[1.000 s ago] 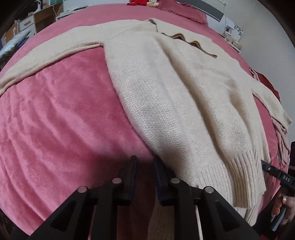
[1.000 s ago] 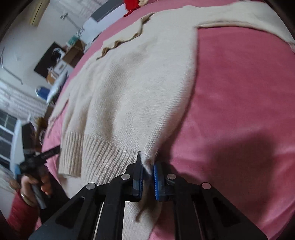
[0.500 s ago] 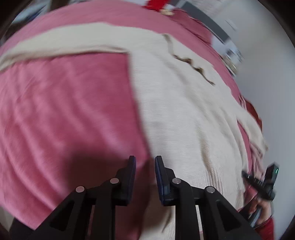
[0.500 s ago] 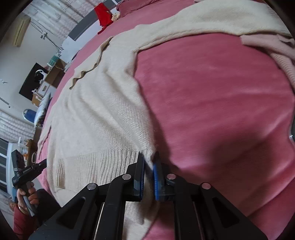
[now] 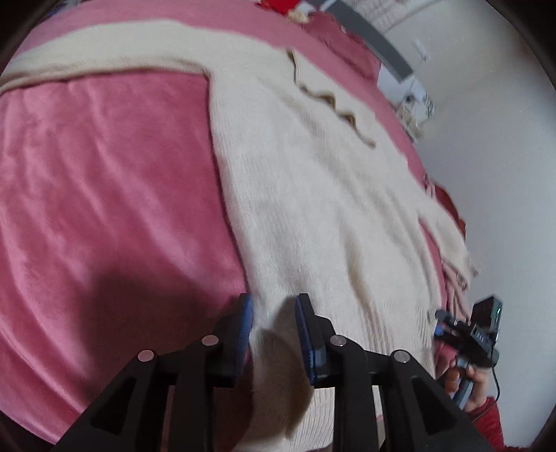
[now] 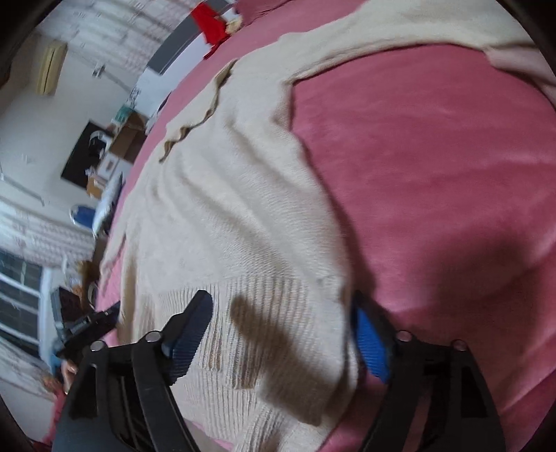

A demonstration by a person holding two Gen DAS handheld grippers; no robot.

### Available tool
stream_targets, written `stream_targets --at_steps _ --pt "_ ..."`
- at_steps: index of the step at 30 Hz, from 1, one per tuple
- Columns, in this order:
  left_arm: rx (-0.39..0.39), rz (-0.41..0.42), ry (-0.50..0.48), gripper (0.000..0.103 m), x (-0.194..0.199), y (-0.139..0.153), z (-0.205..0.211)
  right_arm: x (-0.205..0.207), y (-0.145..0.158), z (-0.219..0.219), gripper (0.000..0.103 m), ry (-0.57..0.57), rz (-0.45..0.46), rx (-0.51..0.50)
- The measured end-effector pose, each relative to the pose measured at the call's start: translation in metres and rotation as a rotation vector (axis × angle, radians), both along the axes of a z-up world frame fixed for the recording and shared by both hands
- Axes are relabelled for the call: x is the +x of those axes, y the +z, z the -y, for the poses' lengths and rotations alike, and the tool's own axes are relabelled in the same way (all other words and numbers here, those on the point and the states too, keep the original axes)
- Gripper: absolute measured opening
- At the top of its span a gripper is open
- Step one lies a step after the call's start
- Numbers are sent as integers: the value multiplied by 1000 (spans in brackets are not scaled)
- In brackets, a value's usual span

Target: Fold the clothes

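A cream knit sweater point(image 5: 312, 194) lies flat and face up on a pink bed cover point(image 5: 104, 208), sleeves spread to both sides. My left gripper point(image 5: 273, 306) stands narrowly open at one hem corner, with a fold of the ribbed hem loose between its blue pads. In the right wrist view the sweater point(image 6: 226, 208) runs away from my right gripper point(image 6: 281, 313), which is wide open over the other hem corner; the ribbing lies between its fingers, touching neither pad firmly. Each view shows the other gripper in a hand at the bed's edge.
A paler pink garment point(image 6: 514, 62) lies beside one sleeve at the bed's side. Red cloth point(image 6: 208, 21) sits by the headboard. A white wall point(image 5: 486, 174) stands close on one side; shelves and boxes point(image 6: 114, 146) stand on the other.
My right gripper has opened wide and let go of the hem corner it was pinching. The left gripper's gap has widened a little, and both have shifted along the hem.
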State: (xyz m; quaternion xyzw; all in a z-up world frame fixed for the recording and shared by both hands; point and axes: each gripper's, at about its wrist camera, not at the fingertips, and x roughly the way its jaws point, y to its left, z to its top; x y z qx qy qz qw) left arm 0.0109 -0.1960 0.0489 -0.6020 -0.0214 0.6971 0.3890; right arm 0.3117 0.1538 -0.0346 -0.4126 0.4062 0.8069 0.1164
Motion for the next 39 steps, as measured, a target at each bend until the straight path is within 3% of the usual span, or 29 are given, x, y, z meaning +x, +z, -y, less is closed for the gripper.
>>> stream_targets --at_steps 4,7,8,10,12,15,21,25,28,34,39 --pt "-105 -157 -72 26 13 -1 -22 -20 1 20 82 85 44 101" --pt "-130 -185 -36 26 20 4 -17 -21 0 24 80 91 93 163" --pt "-135 -192 -24 18 22 6 -16 -22 0 25 75 94 109 184" --pt "-131 -176 1 10 22 8 -11 -23 0 28 55 98 142 225" --pt "-123 -161 37 6 18 13 4 -19 1 24 28 91 135 210" --pt "-112 -141 94 5 10 23 30 -8 -2 14 19 49 87 124" --pt "-110 -147 175 5 1 42 63 6 11 17 15 39 29 70" --pt "-175 -192 125 5 11 38 52 8 6 24 15 69 73 69" --pt "-237 -215 66 5 17 28 28 11 0 26 14 69 71 5" --pt "-283 -271 8 5 29 46 36 36 27 40 14 157 93 30" --pt "-432 -269 -90 6 39 21 23 27 6 68 15 263 214 60"
